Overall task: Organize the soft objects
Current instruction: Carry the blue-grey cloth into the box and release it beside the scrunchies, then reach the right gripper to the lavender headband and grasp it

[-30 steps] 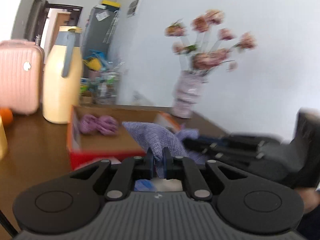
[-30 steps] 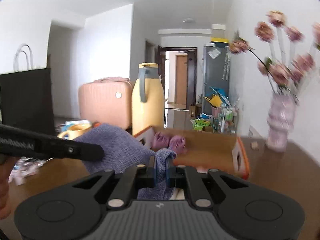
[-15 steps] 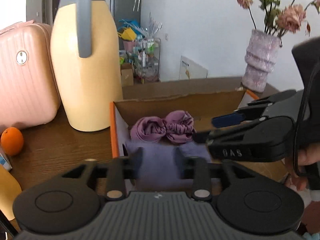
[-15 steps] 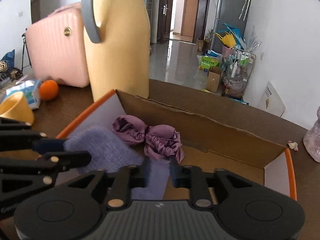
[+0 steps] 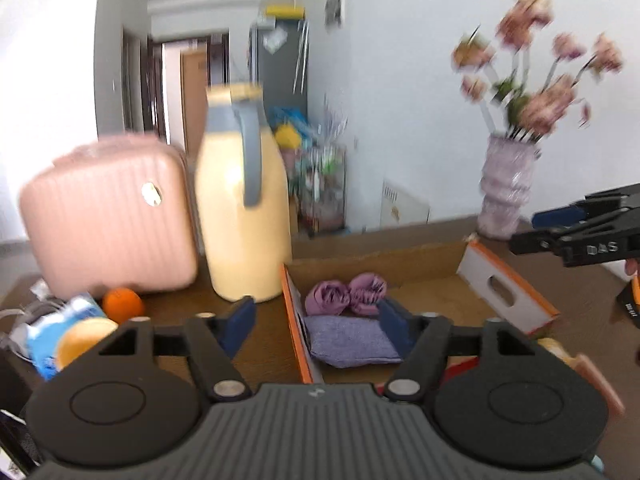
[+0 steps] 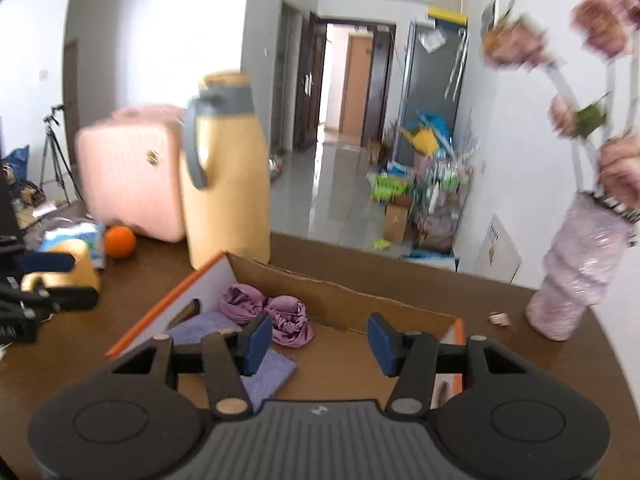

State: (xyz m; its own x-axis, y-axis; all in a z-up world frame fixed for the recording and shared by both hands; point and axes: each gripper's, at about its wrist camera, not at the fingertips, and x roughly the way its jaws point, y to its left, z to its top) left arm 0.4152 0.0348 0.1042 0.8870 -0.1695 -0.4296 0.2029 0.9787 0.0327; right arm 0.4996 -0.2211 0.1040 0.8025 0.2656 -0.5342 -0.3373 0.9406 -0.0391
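A folded purple knit cloth (image 5: 347, 341) lies flat in the open cardboard box (image 5: 424, 254), beside a mauve scrunchie (image 5: 346, 294). My left gripper (image 5: 318, 322) is open and empty, held above the box's near left corner. My right gripper (image 6: 318, 338) is open and empty above the box (image 6: 352, 304); the cloth (image 6: 268, 372) and scrunchie (image 6: 266, 310) lie below its left finger. The right gripper shows at the right edge of the left wrist view (image 5: 580, 236), and the left gripper at the left edge of the right wrist view (image 6: 44, 280).
A tall yellow thermos (image 5: 242, 216) and a pink suitcase (image 5: 106, 220) stand behind the box on the brown table (image 5: 260, 340). An orange (image 5: 122, 304), a yellow mug (image 6: 66, 266) and a tissue pack (image 5: 56, 322) lie left. A flower vase (image 6: 576, 276) stands right.
Both grippers opened and let go of the purple cloth, which now lies flat in the box. Both grippers pulled back and up from the box.
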